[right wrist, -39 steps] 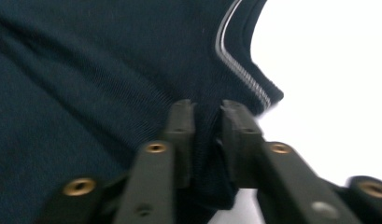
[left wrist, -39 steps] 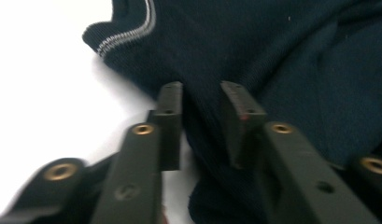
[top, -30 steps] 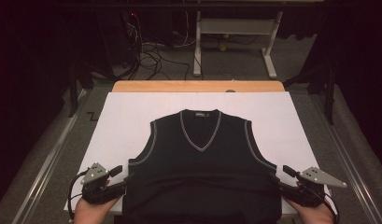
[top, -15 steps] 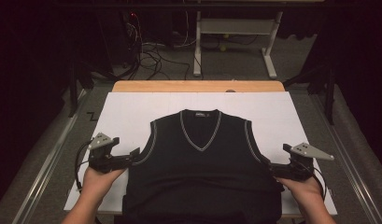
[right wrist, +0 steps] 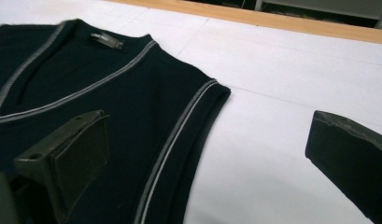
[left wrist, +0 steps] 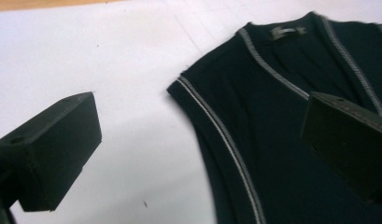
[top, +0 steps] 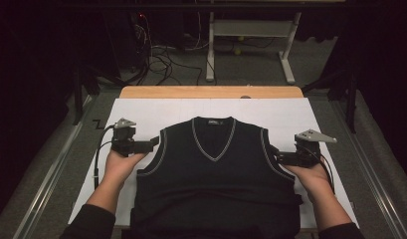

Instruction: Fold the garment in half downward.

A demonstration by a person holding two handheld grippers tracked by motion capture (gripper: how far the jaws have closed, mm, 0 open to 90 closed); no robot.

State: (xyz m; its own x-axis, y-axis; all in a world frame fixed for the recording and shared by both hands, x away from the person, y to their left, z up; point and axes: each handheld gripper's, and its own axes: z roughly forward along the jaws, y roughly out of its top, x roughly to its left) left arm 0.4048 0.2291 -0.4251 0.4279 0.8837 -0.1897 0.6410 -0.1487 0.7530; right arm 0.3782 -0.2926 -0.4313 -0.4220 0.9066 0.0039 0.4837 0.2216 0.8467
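High view: your left gripper and right gripper sit at the 2 armholes of the vest. The left gripper view adds the neck label and the grey stripe along the armhole; the right gripper view adds the wooden strip at the table's far edge.

Grippers: your jaws have just been opening on both sides and now stand released, each pair straddling an armhole edge without pressing it.

Vest: black, sleeveless, V-neck with grey trim, lying flat, front up, collar toward the far edge, hem hanging over the near edge.

Support: white sheet on the table.

Surroundings: cables and a white stand on the floor beyond.
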